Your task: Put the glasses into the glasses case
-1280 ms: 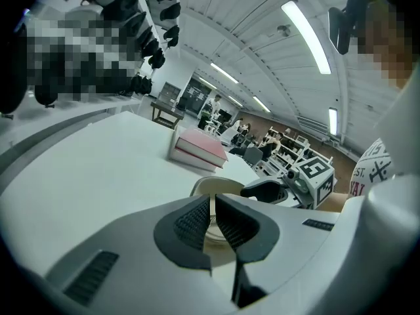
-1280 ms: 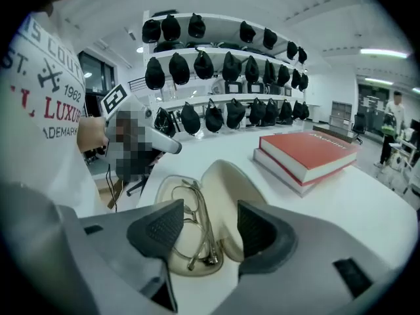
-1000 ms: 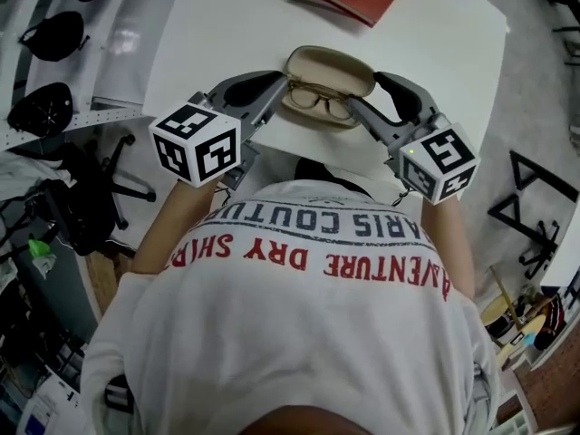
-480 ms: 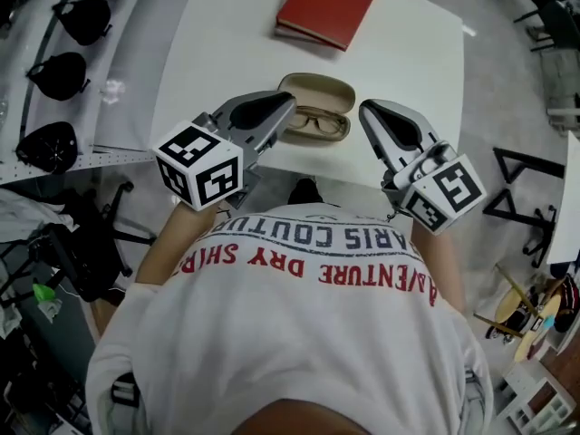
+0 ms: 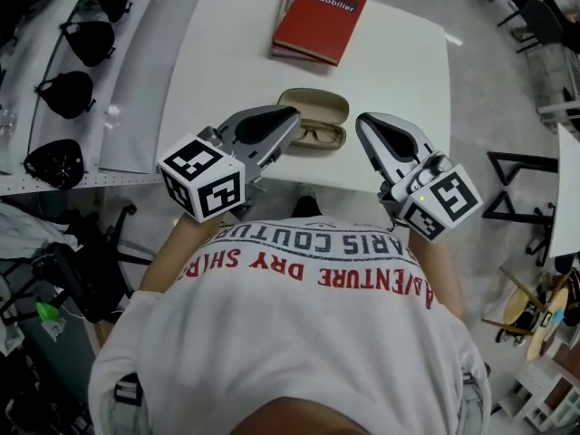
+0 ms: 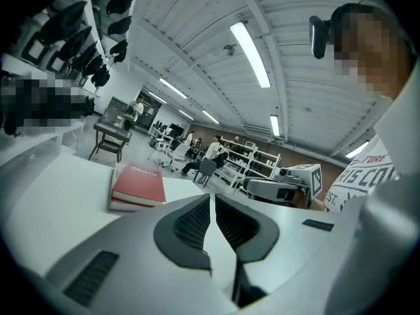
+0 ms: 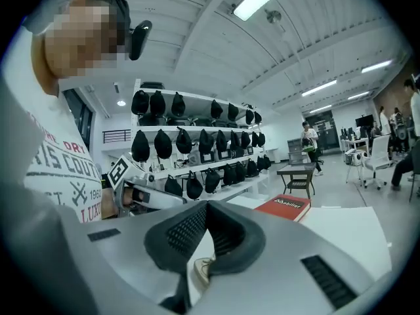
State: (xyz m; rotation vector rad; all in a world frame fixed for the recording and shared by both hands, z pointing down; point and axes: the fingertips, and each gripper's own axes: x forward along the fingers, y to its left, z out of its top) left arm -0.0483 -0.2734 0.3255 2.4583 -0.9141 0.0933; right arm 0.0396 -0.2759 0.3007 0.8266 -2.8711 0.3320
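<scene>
The beige glasses case lies open on the white table, and the dark-framed glasses rest inside it. My left gripper hovers just left of the case, jaws shut and empty. To the right of the case my right gripper is also apart from it, shut and holding nothing. In the left gripper view the pads nearly meet over bare table. The right gripper view shows a strip of the case below its closed pads.
A red book lies at the table's far edge beyond the case. Shelves with black caps run along the left. A black chair frame stands on the floor at the right.
Both grippers have lifted up and back from the sides of the case. The right jaws went from open to shut. The glasses stay in the case.
</scene>
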